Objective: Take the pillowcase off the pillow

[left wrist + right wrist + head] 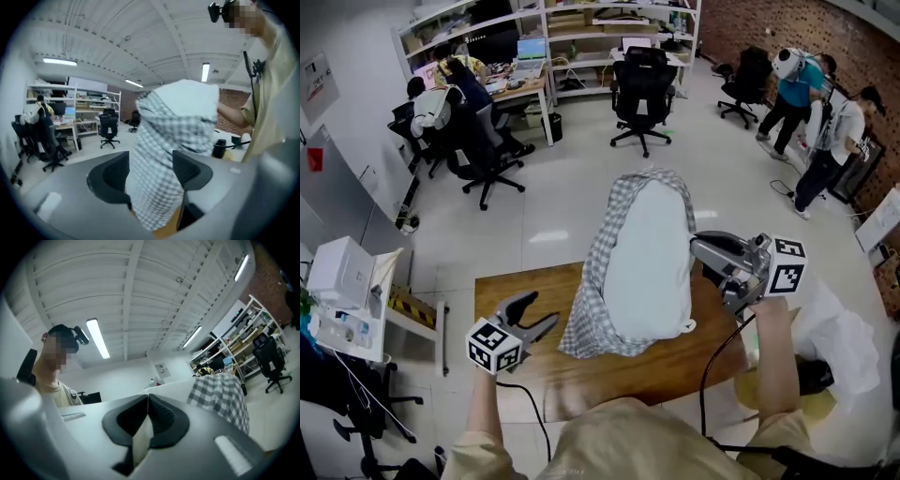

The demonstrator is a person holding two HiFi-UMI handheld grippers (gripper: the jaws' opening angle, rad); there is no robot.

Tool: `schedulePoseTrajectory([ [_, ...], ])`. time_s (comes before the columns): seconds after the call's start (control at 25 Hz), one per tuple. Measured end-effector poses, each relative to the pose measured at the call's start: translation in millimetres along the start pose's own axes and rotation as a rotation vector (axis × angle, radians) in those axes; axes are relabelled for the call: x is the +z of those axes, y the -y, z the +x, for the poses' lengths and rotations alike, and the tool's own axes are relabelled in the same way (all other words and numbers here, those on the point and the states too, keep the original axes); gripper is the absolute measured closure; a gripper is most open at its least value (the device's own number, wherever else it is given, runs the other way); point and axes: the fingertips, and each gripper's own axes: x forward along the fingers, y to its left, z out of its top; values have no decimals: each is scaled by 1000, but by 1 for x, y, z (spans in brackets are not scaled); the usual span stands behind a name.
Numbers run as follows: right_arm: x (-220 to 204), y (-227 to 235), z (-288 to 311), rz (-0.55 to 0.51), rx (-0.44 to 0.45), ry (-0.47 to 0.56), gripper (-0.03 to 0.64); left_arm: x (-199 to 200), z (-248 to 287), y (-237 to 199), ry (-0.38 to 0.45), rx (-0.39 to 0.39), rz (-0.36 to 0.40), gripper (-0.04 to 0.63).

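Over the bench point(516, 291), your right hand-held gripper point(696, 246) is clamped on the white pillow point(647, 253); your left hand-held gripper point(539, 314) is wide open beside the checked pillowcase point(595, 272).

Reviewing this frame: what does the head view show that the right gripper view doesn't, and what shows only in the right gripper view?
Only the head view: the wooden table and the left gripper, open and clear of the cloth. Only the right gripper view: the right gripper with its jaws shut, white fabric pinched between them, and a ceiling light overhead. Both: the pillow, white and partly bare, with the checked pillowcase covering its far end.
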Motion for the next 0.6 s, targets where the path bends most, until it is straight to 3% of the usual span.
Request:
schedulePoseTrajectory([
  [0.08, -5, -15, 2, -39, 49, -57, 614, 64, 7, -23, 61, 11, 43, 318],
  [0.2, -20, -37, 12, -84, 110, -117, 614, 173, 48, 5, 151, -109, 191, 346],
  [0.28, -33, -48, 24, -102, 146, -146, 614, 215, 78, 23, 153, -164, 269, 360],
  [0.44, -51, -61, 40, -98, 187, -185, 614, 236, 136, 34, 50, -188, 403, 378],
  [0.52, -54, -63, 40, -90, 195, -200, 614, 237, 160, 41, -17, -215, 476, 534],
  [0.6, -59, -67, 41, -100, 201, -218, 614, 235, 177, 48, -84, -247, 546, 574],
])
